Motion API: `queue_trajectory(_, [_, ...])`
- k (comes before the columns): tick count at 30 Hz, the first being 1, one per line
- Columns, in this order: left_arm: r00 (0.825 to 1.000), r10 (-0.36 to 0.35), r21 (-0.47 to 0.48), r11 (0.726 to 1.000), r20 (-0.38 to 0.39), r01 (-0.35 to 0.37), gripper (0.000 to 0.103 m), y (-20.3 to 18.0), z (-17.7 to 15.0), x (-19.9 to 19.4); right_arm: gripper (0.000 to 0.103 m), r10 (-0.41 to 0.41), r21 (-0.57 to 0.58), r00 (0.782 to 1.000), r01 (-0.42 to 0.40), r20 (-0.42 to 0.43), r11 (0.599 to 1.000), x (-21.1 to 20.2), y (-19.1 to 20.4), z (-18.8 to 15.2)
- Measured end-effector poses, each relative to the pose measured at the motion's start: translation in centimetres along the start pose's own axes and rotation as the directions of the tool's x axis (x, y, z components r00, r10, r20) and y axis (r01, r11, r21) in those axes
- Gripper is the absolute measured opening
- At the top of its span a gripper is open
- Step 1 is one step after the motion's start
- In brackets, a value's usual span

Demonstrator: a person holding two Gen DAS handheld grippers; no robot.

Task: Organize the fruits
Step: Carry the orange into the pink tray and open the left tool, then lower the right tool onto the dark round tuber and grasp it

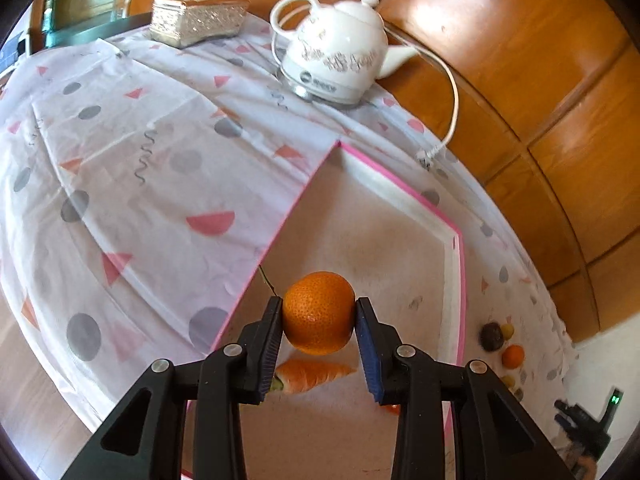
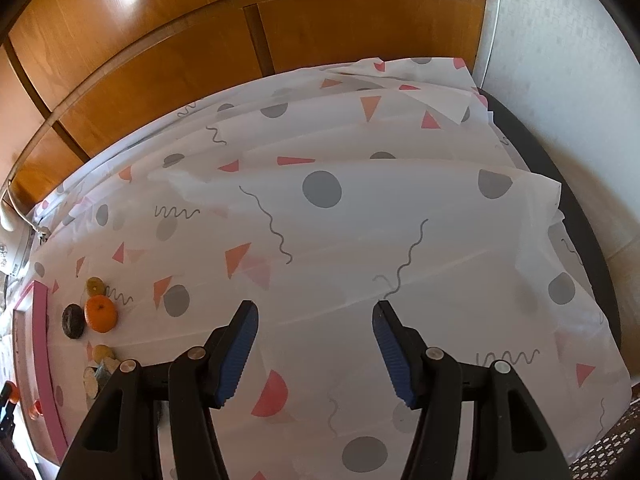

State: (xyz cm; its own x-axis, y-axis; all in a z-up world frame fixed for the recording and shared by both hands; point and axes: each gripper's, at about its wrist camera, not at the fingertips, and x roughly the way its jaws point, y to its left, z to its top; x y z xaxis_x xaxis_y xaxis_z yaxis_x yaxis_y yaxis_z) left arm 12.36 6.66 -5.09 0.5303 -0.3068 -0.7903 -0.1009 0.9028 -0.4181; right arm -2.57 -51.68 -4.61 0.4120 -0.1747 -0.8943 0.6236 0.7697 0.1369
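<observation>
Patterned white tablecloth point(image 1: 132, 184) before orange wooden panels. Left gripper point(image 1: 319, 314) pinching round orange mandarin point(image 1: 319, 312), above pink-rimmed shallow tray point(image 1: 452, 248) holding orange carrot point(image 1: 312, 376) just below the pads. Right gripper point(image 2: 316, 324) spread, empty; small fruit cluster point(image 2: 94, 320) far left of it.

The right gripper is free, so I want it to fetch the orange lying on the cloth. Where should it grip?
Grip the orange across its widest middle, coming from above. It is round; a dark fruit touches one side, so set the right gripper fingers on its free sides.
</observation>
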Motion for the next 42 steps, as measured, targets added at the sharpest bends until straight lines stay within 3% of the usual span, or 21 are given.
queue_trajectory(5, [0.998,0.068,0.076,0.995,0.011,-0.068,0.037,-1.2,-1.1,1.0,0.06,-0.011,-0.022,1.0,0.011,0.011,1.0,0.1,0.3,0.0])
queue_trajectory(8, [0.994,0.101,0.09,0.99,0.04,-0.104,0.048,-1.1,-1.5,0.6,0.06,0.004,-0.031,1.0,-0.003,0.007,1.0,0.2,0.4,0.0])
queue_trajectory(13, [0.991,0.122,0.076,0.989,0.049,-0.126,0.048,-0.5,-2.0,-0.1,0.06,0.068,-0.105,0.997,-0.071,-0.035,0.992,0.8,2.1,-0.5])
queue_trajectory(16, [0.989,0.14,0.07,0.987,0.055,-0.144,0.048,-0.2,-2.6,-0.7,0.06,0.144,-0.162,0.988,-0.153,-0.061,0.975,0.9,3.6,-0.9])
queue_trajectory(22, [0.986,0.145,0.068,0.986,0.082,-0.151,0.05,-0.1,-3.1,-2.3,0.06,0.266,-0.355,0.956,-0.293,-0.124,0.888,0.3,8.1,-2.8])
queue_trajectory(28, [0.984,0.147,0.057,0.987,0.098,-0.153,0.052,0.4,-3.3,-3.8,0.06,0.337,-0.501,0.908,-0.419,-0.249,0.757,0.1,11.9,-5.7])
queue_trajectory(31, [0.983,0.152,0.052,0.986,0.106,-0.159,0.054,0.7,-3.6,-4.5,0.062,0.303,-0.578,0.912,-0.409,-0.276,0.706,0.3,13.2,-7.3])
queue_trajectory(35, [0.978,0.172,0.044,0.983,0.12,-0.179,0.056,1.5,-3.8,-5.5,0.063,0.264,-0.609,0.927,-0.375,-0.268,0.699,0.8,13.6,-7.8])
queue_trajectory(42, [0.953,0.256,-0.013,0.966,0.163,-0.258,0.066,3.8,-4.1,-7.3,0.063,0.199,-0.684,0.953,-0.303,-0.23,0.664,1.7,15.1,-9.0])
